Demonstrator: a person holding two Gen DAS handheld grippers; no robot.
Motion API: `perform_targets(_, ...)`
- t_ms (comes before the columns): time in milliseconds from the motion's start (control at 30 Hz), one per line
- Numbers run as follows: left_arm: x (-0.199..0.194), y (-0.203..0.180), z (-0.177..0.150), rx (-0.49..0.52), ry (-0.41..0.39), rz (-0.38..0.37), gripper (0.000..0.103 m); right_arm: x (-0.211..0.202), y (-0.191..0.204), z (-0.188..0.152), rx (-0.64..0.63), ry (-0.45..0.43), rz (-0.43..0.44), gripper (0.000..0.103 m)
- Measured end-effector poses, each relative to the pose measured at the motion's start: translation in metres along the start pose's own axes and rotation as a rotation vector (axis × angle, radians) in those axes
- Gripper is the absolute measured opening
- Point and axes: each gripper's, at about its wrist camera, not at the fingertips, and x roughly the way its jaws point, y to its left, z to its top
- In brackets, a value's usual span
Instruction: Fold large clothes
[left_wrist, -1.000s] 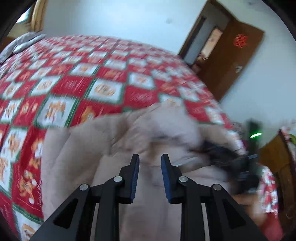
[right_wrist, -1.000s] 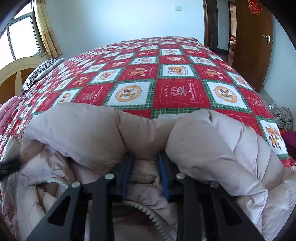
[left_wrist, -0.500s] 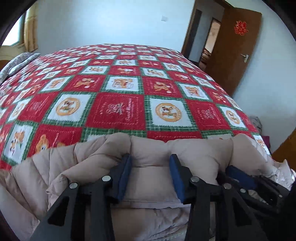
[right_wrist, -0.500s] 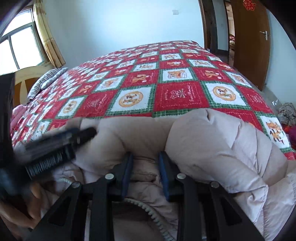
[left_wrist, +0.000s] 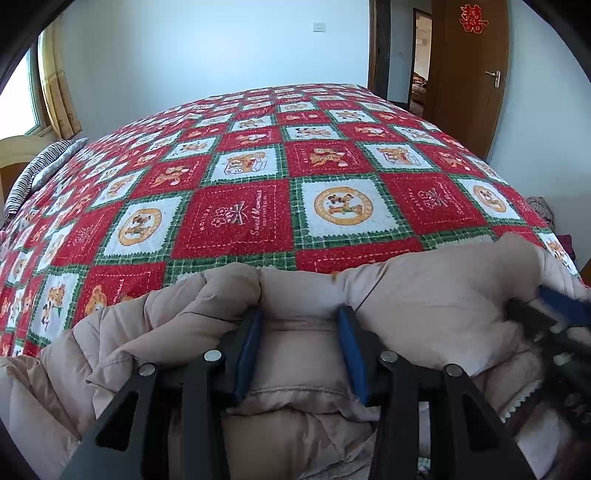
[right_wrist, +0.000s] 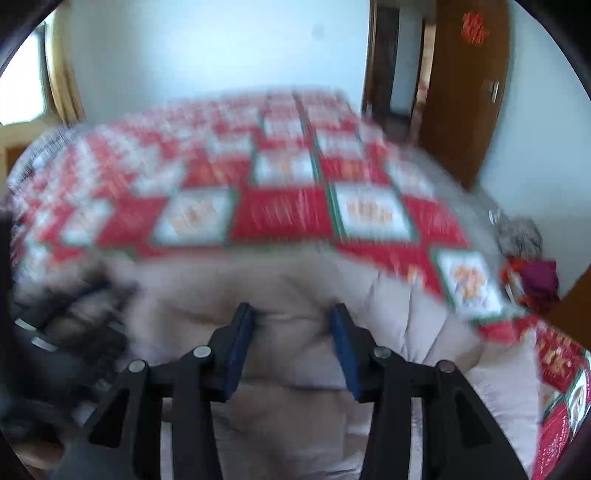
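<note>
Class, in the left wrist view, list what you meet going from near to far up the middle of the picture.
Left hand-held gripper → beige puffer jacket → red patchwork bedspread → white wall.

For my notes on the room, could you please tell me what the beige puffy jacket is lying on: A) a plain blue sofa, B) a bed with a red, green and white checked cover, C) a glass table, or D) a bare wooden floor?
B: the jacket lies at the near edge of the checked bed cover.
</note>
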Motion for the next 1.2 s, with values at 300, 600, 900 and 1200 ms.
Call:
perform_targets(300,0.001,-0.004,0.000,0.011,0.001,0.013,0.045,0.007,0.006,-0.005,-0.035,-0.010,-0.059,0.049)
perform_targets(600,0.000,-0.008,0.000,0.022,-0.001,0.034,0.045,0.005,0.011,-0.008,-0.042,-0.047,-0.088,0.049)
perform_targets(900,0.001,-0.018,0.000,0.070,-0.003,0.097,0.045,0.009,0.016,-0.007,-0.071,-0.035,-0.125,0.050)
perform_targets(1200,-0.040,-0.016,-0.003,0.142,0.014,0.067,0.047,-0.035,0.001,-0.008,0.010,-0.056,-0.055,0.062)
